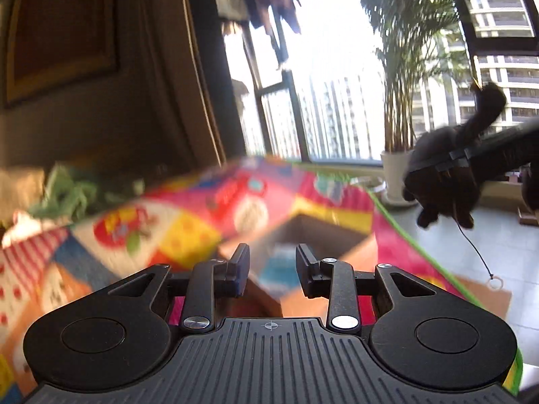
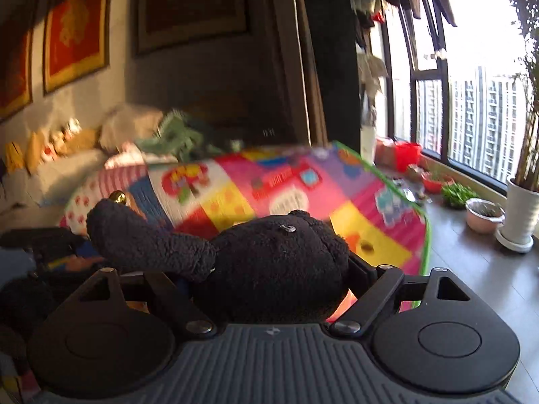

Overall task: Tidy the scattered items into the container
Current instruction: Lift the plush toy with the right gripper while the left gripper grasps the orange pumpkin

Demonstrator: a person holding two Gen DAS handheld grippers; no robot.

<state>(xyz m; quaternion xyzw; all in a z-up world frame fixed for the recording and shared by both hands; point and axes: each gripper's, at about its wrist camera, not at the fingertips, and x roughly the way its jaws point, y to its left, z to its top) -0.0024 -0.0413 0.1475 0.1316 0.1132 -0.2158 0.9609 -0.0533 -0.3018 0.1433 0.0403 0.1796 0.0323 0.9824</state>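
My right gripper (image 2: 269, 279) is shut on a black plush toy (image 2: 269, 262) that fills the space between its fingers and hides the tips. In the left wrist view the same plush toy (image 1: 441, 185) hangs in the air at the right, held by the right gripper (image 1: 454, 161), with a thin cord and ring dangling below. My left gripper (image 1: 273, 269) is open and empty, above an open cardboard box (image 1: 353, 256) that stands on the colourful play mat (image 1: 188, 222). Something blue lies inside the box.
A potted palm (image 1: 397, 101) in a white pot stands by the window. Green fabric (image 1: 67, 195) and cushions (image 2: 50, 148) lie at the mat's far edge. Pots, greens and a red bucket (image 2: 407, 155) line the window sill floor.
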